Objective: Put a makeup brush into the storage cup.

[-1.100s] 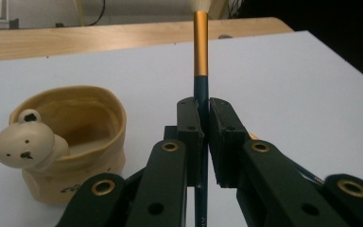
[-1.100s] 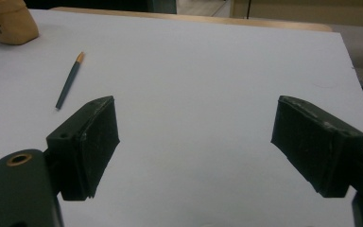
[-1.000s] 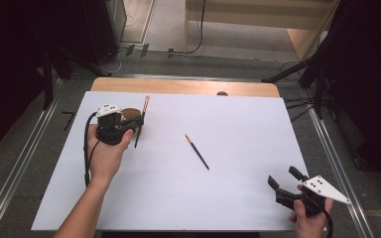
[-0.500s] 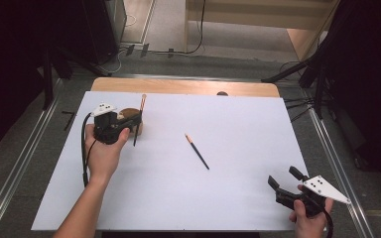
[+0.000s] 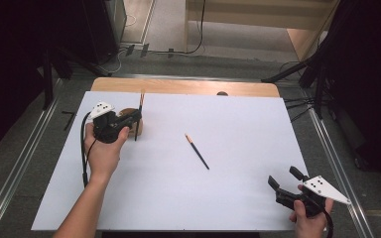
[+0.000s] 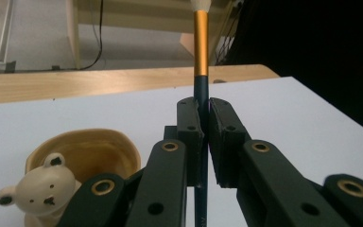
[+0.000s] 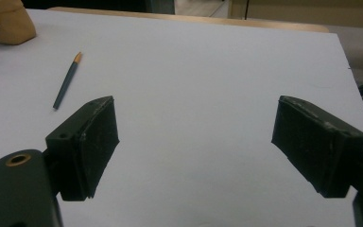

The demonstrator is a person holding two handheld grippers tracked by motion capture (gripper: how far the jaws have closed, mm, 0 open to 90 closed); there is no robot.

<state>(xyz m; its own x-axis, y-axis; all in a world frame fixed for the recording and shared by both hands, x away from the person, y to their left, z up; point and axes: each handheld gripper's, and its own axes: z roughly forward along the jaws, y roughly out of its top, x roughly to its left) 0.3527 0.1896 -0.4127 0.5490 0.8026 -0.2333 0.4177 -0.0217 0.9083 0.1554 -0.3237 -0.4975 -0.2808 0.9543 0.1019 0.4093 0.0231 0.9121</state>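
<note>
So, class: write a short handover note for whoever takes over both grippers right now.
Left gripper: shut on a pencil, held upright beside the bear pot at the sheet's far left.
Right gripper: open, empty, low over the near right of the white sheet.
Second pencil: lying loose mid-sheet.
Done: one pencil picked up.
Left, probably: drop the held pencil into the pot, then fetch the loose one.

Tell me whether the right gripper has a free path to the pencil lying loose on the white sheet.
Probably yes: the right gripper is open and empty, and only bare white sheet lies between it and the loose pencil.
</note>
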